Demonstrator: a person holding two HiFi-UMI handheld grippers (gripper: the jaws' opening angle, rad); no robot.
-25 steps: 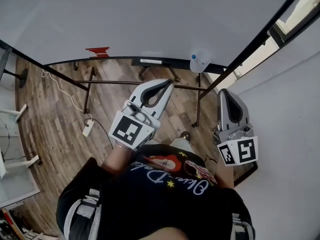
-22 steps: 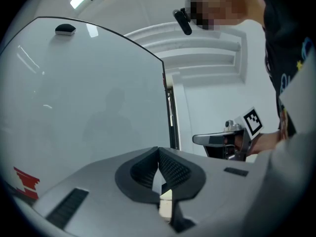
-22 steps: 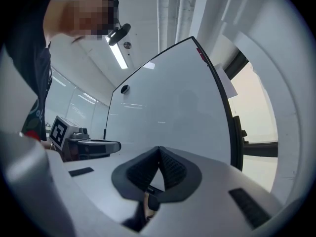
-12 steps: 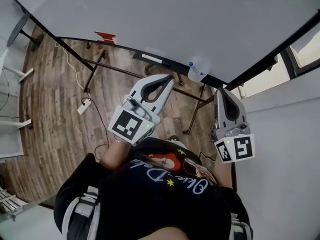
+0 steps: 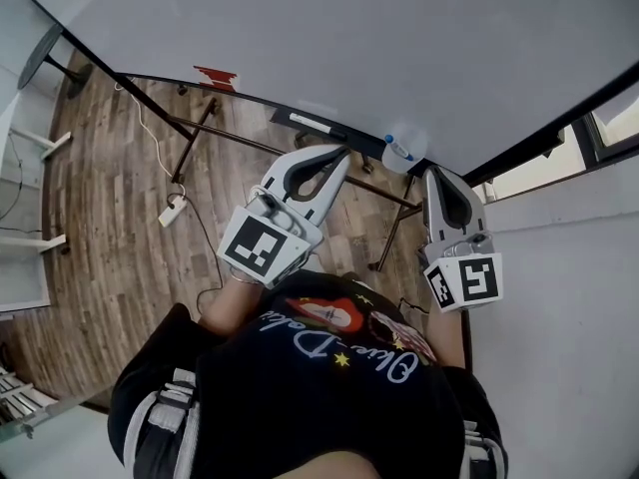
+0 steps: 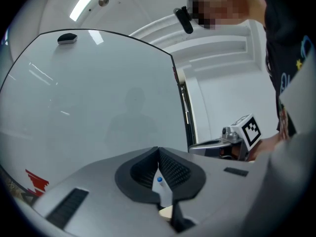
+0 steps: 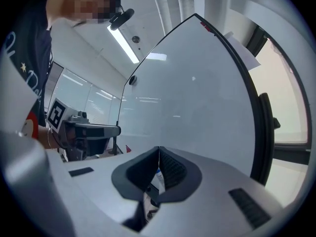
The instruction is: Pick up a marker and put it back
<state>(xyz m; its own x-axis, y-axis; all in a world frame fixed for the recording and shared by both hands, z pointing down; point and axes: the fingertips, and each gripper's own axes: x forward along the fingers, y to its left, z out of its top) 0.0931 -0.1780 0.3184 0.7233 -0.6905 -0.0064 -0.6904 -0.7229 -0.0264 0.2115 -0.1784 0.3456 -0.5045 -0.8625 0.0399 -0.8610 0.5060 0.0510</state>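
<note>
A white marker with a dark cap [image 5: 308, 122] lies on the ledge along the whiteboard's [image 5: 329, 38] lower edge. My left gripper [image 5: 335, 152] is shut and holds nothing, its tips just below and right of the marker. In the left gripper view, my left gripper [image 6: 158, 150] has its jaw tips meeting in front of the board. My right gripper [image 5: 431, 174] is shut and empty too, close beside a clear spray bottle with a blue cap [image 5: 401, 151]. My right gripper [image 7: 159, 149] shows closed tips in its own view.
A red patch [image 5: 215, 75] sits on the board near its lower edge, left of the marker. Below are the board's dark stand legs [image 5: 190, 133], a wooden floor [image 5: 100, 218] with a white power strip [image 5: 173, 210], and a white wall [image 5: 559, 297] at right.
Both grippers have come closer to the whiteboard ledge. The right gripper's tips now lie beside the spray bottle, and the view has swung so that the board fills more of the frame.
</note>
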